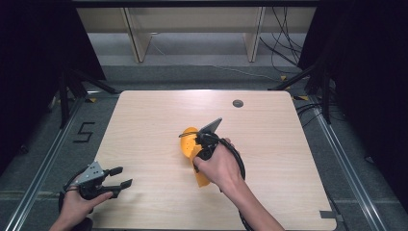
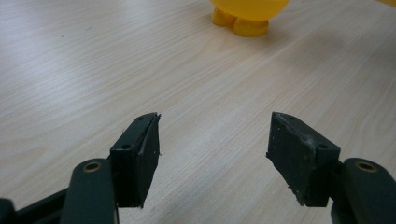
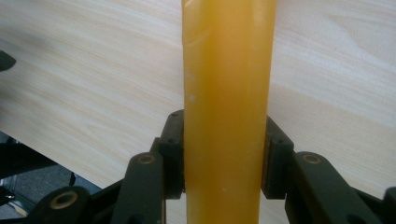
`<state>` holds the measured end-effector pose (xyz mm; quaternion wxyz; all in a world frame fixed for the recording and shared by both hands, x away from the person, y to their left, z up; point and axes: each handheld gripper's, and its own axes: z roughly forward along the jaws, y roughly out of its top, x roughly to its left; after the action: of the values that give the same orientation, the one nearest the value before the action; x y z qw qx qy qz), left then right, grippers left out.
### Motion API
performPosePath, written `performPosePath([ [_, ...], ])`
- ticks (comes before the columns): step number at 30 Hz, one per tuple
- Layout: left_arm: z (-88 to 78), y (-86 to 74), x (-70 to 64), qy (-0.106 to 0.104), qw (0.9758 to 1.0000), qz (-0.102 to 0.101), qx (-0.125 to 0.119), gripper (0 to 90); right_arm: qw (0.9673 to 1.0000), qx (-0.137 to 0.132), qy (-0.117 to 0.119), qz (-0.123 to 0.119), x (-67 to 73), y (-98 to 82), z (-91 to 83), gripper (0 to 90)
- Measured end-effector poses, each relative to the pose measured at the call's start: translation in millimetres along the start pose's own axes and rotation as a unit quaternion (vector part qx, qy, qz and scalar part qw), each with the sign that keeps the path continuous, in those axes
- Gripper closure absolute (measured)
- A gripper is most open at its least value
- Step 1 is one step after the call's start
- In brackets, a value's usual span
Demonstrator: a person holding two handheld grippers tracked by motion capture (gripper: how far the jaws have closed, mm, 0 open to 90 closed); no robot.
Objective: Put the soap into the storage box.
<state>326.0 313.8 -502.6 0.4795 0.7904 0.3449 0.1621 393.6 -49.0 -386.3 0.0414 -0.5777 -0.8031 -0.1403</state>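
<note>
2 hand-held grippers: one in each of the person's hands, both over a light wooden desk [image 1: 159, 120].
Yellow object: an orange-yellow plastic piece [image 1: 188, 144] near the middle of the desk; its long flat part [image 3: 226, 93] runs up between the right jaws in the right gripper view, and 2 small round feet [image 2: 240, 23] show under a rounded body in the left gripper view. What kind of thing it is I cannot tell.
Right hand-held gripper [image 1: 204, 144]: jaws closed onto the flat yellow part, one pad pressed against each side, no gap showing.
Why held so: gripping the narrow flat part probably gives the 2 pads parallel faces to bear on, which the rounded body would not.
Lifted or resting: cannot tell; the feet look close to the desk or on it.
Left hand-held gripper [image 1: 118, 177]: near the desk's front left corner, well apart from the yellow object, jaws spread wide, nothing between them, bare wood beneath.
Why placed so: it seems parked clear of the right hand, and it points toward the yellow object.
Desk details: a small round grommet [image 1: 237, 103] near the far edge.
</note>
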Motion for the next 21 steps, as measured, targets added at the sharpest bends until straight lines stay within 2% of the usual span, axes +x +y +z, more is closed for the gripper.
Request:
performPosePath([
  [2,-0.5,0.3,0.1,0.001,1.0,0.0,0.003,33.6,1.0,-0.002,-0.001,0.001,0.0,4.3,-0.6,61.5],
  [3,0.0,-0.1,0.1,0.001,1.0,-0.001,-0.002,33.6,0.9999,-0.001,-0.006,0.011,1.6,6.3,-1.8,61.6],
  [5,-0.3,0.0,0.2,0.0,1.0,-0.001,0.001,33.6,0.9999,-0.003,-0.004,0.009,1.8,10.9,-3.5,61.6],
  [6,-0.1,-0.1,0.2,0.0,1.0,-0.001,-0.001,33.6,0.9998,-0.009,-0.003,0.019,3.3,12.6,-3.5,61.5],
  [7,-0.4,0.1,0.2,0.0,1.0,0.0,0.001,33.6,0.9997,-0.023,0.001,-0.003,0.9,15.2,-3.2,61.6],
  [8,-0.4,0.1,0.2,0.0,1.0,0.0,0.001,33.6,0.9997,-0.019,0.002,0.012,2.5,17.1,-4.3,61.5],
  [9,-0.1,-0.1,0.1,0.0,1.0,-0.001,-0.002,33.6,0.9997,-0.013,-0.008,0.02,3.0,18.9,-5.4,61.5],
  [10,-0.2,-0.1,0.1,0.0,1.0,-0.001,-0.003,33.6,0.9995,-0.021,-0.006,0.023,3.2,20.6,-4.7,61.5],
  [11,-0.3,-0.1,0.0,0.0,1.0,-0.001,-0.003,33.6,0.9995,-0.011,-0.004,0.028,3.3,23.1,-5.9,61.5],
  [13,-0.2,-0.1,0.2,-0.001,1.0,-0.001,-0.003,33.6,0.9995,-0.016,-0.004,0.027,2.9,25.6,-5.7,61.6],
  [14,-0.2,-0.1,0.1,-0.001,1.0,-0.001,-0.003,33.7,0.9995,-0.027,-0.001,0.017,2.2,26.9,-4.9,61.5],
  [15,-0.2,-0.1,0.1,-0.001,1.0,-0.001,-0.003,33.6,0.9995,-0.013,-0.007,0.028,2.7,28.3,-6.2,61.5],
  [16,-0.2,-0.1,0.1,-0.001,1.0,-0.001,-0.003,33.6,0.9996,-0.02,-0.007,0.018,1.5,29.6,-5.9,61.5],
  [17,-0.2,-0.1,0.1,-0.001,1.0,-0.001,-0.003,33.7,0.9992,-0.029,-0.004,0.028,2.3,29.9,-4.9,61.5],
  [18,-0.2,-0.1,0.0,-0.001,1.0,-0.001,-0.003,33.6,0.9995,-0.031,-0.003,0.01,0.1,31.6,-5.5,61.5],
  [20,-0.2,-0.2,0.1,-0.001,1.0,-0.001,-0.003,33.6,0.9994,-0.019,-0.009,0.028,0.6,33.1,-6.3,61.5],
  [21,-0.2,-0.1,0.1,-0.001,1.0,-0.001,-0.003,33.6,0.9995,-0.023,-0.006,0.019,-0.2,34.1,-6.1,61.5],
])
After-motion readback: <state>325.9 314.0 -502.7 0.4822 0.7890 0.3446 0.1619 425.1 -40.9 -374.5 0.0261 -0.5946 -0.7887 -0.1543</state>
